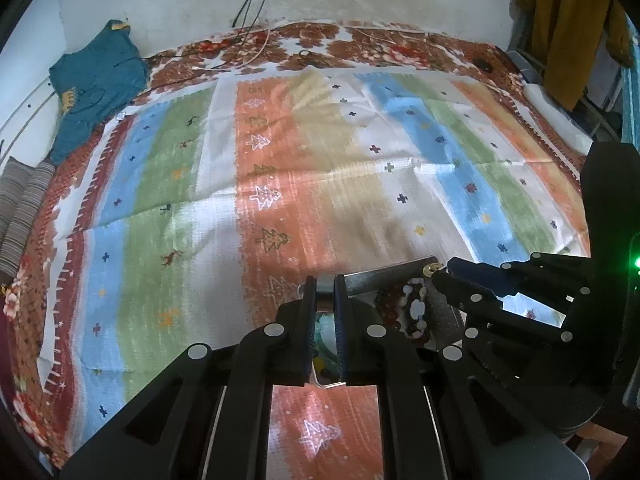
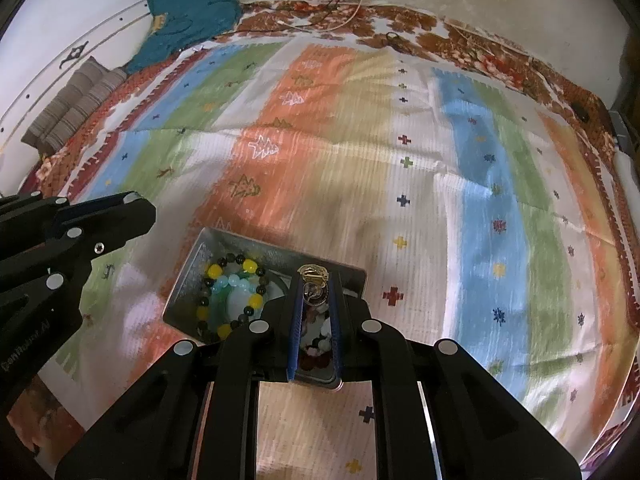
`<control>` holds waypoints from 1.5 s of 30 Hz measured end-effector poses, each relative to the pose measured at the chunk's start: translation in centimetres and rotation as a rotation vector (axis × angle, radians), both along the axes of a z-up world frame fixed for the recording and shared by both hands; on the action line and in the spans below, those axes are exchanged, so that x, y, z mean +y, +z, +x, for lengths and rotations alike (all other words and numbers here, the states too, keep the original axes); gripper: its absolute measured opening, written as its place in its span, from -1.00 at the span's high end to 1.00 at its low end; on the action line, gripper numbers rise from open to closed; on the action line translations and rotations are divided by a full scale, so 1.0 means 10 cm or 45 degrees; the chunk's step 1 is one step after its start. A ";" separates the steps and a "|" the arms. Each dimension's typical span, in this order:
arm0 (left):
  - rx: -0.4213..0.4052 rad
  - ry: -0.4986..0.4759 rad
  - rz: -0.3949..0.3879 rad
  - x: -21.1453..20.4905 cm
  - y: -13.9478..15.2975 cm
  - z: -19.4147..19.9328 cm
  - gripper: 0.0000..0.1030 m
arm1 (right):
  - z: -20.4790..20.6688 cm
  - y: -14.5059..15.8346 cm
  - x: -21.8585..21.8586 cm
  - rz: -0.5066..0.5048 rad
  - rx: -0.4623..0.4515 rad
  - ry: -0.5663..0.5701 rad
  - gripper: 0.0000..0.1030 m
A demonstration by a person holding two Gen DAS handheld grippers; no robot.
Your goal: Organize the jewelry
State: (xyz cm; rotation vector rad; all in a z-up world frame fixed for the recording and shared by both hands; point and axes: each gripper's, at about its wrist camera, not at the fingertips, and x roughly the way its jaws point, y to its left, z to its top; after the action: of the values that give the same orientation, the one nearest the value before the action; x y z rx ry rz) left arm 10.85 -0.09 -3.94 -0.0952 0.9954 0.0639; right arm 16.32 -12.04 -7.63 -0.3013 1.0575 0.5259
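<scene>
the right gripper (image 2: pixel 315 280), nearly closed, pinches a small gold piece (image 2: pixel 313 271) over the metal tray (image 2: pixel 188 276); the left gripper (image 1: pixel 324 284) clamps the tray's rim. next: release it among the bead bracelets (image 2: pixel 232 296).

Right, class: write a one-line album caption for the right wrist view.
Right tongs pinch a small gold ornament above a metal tray of beaded bracelets on striped cloth.
</scene>
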 end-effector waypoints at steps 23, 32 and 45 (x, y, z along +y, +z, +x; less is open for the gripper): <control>-0.034 0.005 0.012 0.03 0.12 -0.35 -0.23 | -0.24 0.22 -0.36 0.063 -0.053 -0.063 -0.36; -0.081 0.014 0.001 0.05 0.18 -0.60 -0.74 | -0.42 0.33 -0.49 0.123 -0.088 -0.063 -0.57; -0.154 -0.020 -0.023 0.02 0.19 -0.86 -0.89 | -0.61 0.38 -0.56 0.100 -0.180 -0.052 -0.83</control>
State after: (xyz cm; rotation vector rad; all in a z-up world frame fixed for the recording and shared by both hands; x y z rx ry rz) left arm 2.25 0.16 -2.01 -0.1061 0.8761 0.0342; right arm 10.18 -17.62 -3.80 -0.2435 0.9021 0.5010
